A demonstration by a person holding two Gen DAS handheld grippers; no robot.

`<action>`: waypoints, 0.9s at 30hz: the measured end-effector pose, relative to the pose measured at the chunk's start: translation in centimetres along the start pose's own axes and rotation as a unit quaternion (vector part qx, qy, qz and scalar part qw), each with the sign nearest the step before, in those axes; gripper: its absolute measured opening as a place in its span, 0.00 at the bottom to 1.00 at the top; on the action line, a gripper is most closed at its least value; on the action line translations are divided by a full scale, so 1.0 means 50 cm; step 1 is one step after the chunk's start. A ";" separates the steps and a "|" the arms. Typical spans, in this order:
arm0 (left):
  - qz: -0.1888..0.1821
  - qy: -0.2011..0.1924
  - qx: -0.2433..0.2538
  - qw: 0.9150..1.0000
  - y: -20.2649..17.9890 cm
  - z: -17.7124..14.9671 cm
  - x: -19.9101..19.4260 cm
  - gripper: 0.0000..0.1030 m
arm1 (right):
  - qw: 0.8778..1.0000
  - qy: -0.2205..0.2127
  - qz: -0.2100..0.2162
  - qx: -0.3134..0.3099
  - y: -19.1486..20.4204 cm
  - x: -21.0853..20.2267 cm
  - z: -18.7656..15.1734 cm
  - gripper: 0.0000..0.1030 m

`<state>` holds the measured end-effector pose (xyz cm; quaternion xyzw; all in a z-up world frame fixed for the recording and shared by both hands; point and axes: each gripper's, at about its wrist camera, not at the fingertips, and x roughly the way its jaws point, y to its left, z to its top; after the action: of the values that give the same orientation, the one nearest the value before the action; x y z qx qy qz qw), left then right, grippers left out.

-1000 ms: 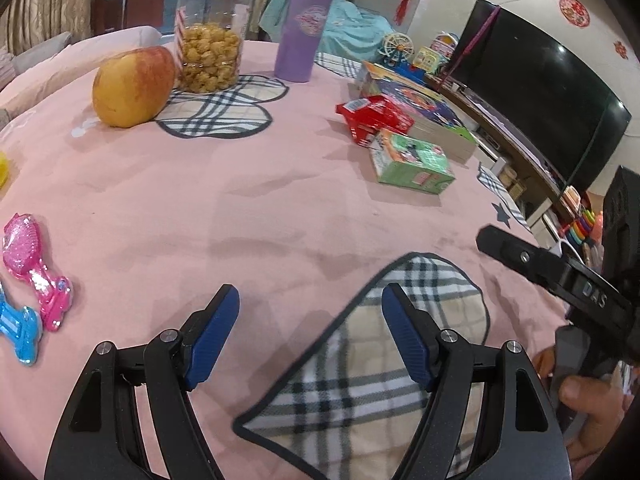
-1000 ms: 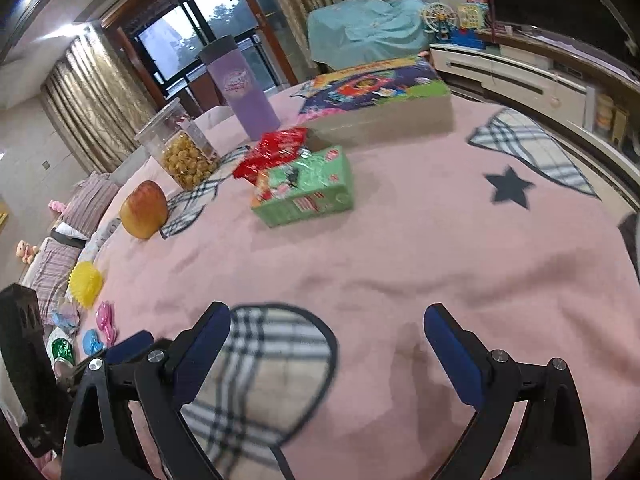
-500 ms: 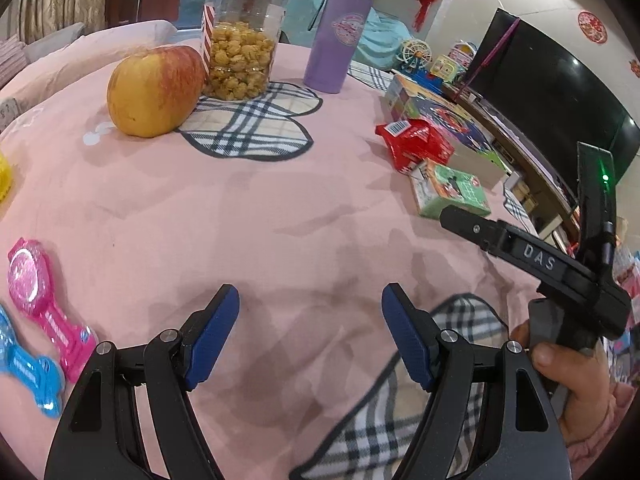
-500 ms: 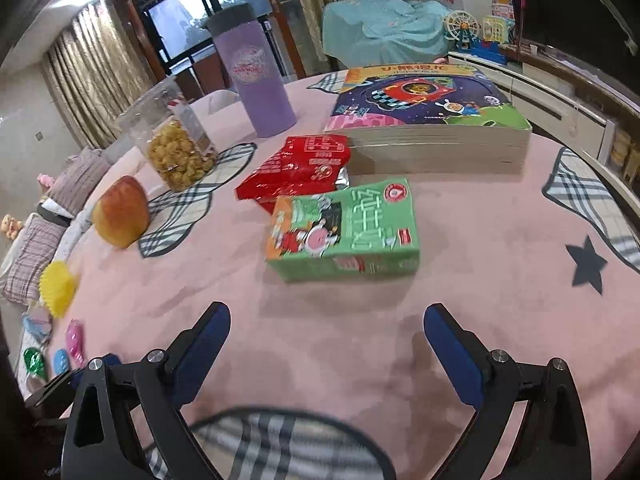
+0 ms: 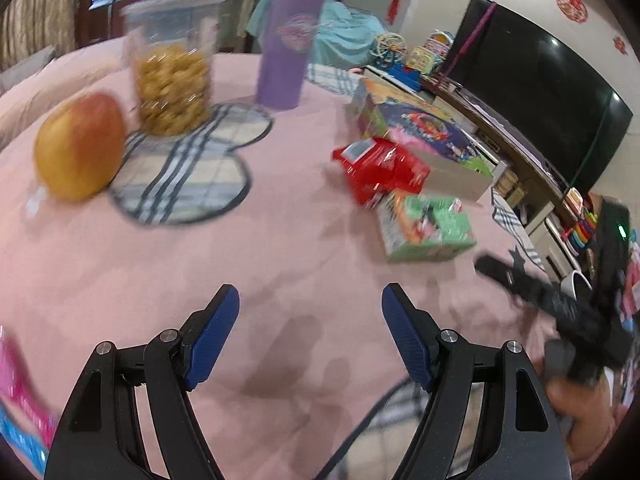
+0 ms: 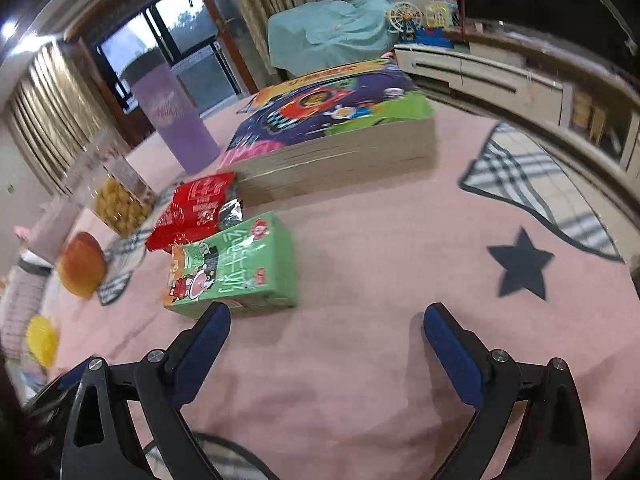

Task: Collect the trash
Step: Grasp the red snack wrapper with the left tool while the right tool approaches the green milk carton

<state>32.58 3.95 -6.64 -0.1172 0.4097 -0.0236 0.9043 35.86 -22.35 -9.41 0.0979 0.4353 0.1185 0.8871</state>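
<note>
Pink tablecloth (image 6: 360,360), both jaws wide open, empty, green carton (image 6: 236,268) near right gripper (image 6: 326,332), star patch (image 6: 520,266) only there.

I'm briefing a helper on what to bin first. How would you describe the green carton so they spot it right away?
Start at the big stack of picture books on the pink tablecloth. In front of it lies a red snack packet, and just nearer than that the green carton, flat on its side. It is the only green box-shaped thing there, printed with cartoon figures and white lettering.
</note>
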 end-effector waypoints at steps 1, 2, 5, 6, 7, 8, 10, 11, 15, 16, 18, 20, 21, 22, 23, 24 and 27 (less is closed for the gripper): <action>-0.002 -0.002 0.003 1.000 -0.006 0.012 0.008 0.73 | 1.000 0.002 0.001 0.000 -0.006 -0.005 -0.003 0.96; -0.006 -0.004 0.007 1.000 -0.013 0.028 0.019 0.73 | 1.000 0.004 0.003 0.001 -0.013 -0.011 -0.008 0.96; -0.012 -0.007 0.015 1.000 -0.027 0.063 0.045 0.73 | 1.000 0.006 0.006 0.010 -0.025 -0.029 -0.019 1.00; -0.016 -0.009 0.017 1.000 -0.032 0.074 0.056 0.73 | 1.000 0.004 0.007 0.018 -0.031 -0.036 -0.023 1.00; -0.020 -0.009 0.019 1.000 -0.037 0.086 0.068 0.73 | 1.000 0.002 0.008 0.027 -0.035 -0.041 -0.028 1.00; -0.023 -0.009 0.019 1.000 -0.039 0.094 0.075 0.73 | 0.999 -0.002 0.010 0.039 -0.042 -0.048 -0.035 1.00; -0.033 -0.010 0.023 0.999 -0.047 0.110 0.094 0.73 | 0.998 -0.006 0.021 0.052 -0.051 -0.057 -0.043 1.00; -0.035 -0.010 0.024 0.999 -0.049 0.114 0.102 0.73 | 0.998 -0.008 0.026 0.053 -0.053 -0.061 -0.048 1.00; -0.052 0.001 0.032 0.998 -0.063 0.123 0.138 0.54 | 0.997 -0.012 0.041 0.059 -0.065 -0.078 -0.064 1.00; -0.061 0.006 0.032 0.998 -0.067 0.122 0.144 0.44 | 0.997 -0.011 0.046 0.060 -0.069 -0.081 -0.065 1.00; -0.075 0.006 0.029 0.997 -0.074 0.120 0.145 0.34 | 0.996 -0.014 0.059 0.064 -0.073 -0.085 -0.069 1.00; -0.082 0.006 0.030 0.996 -0.083 0.116 0.140 0.23 | 0.995 -0.021 0.071 0.072 -0.082 -0.092 -0.075 1.00; -0.087 0.008 0.033 0.996 -0.091 0.112 0.136 0.17 | 0.994 -0.023 0.074 0.077 -0.085 -0.095 -0.076 1.00; -0.089 0.010 0.039 0.995 -0.098 0.105 0.131 0.13 | 0.994 -0.023 0.074 0.079 -0.086 -0.096 -0.077 1.00; -0.091 0.012 0.047 0.995 -0.110 0.096 0.125 0.13 | 0.994 -0.020 0.074 0.079 -0.086 -0.099 -0.079 1.00; -0.092 0.014 0.054 0.994 -0.120 0.088 0.119 0.13 | 0.994 -0.015 0.072 0.075 -0.084 -0.101 -0.080 1.00; -0.102 0.022 0.059 0.993 -0.137 0.059 0.098 0.12 | 0.996 0.006 0.063 0.060 -0.077 -0.106 -0.082 0.99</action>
<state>38.41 -2.80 -6.79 -0.1043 0.4137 -0.1423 0.8932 29.92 -27.29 -8.98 0.1777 0.4402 0.1488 0.8674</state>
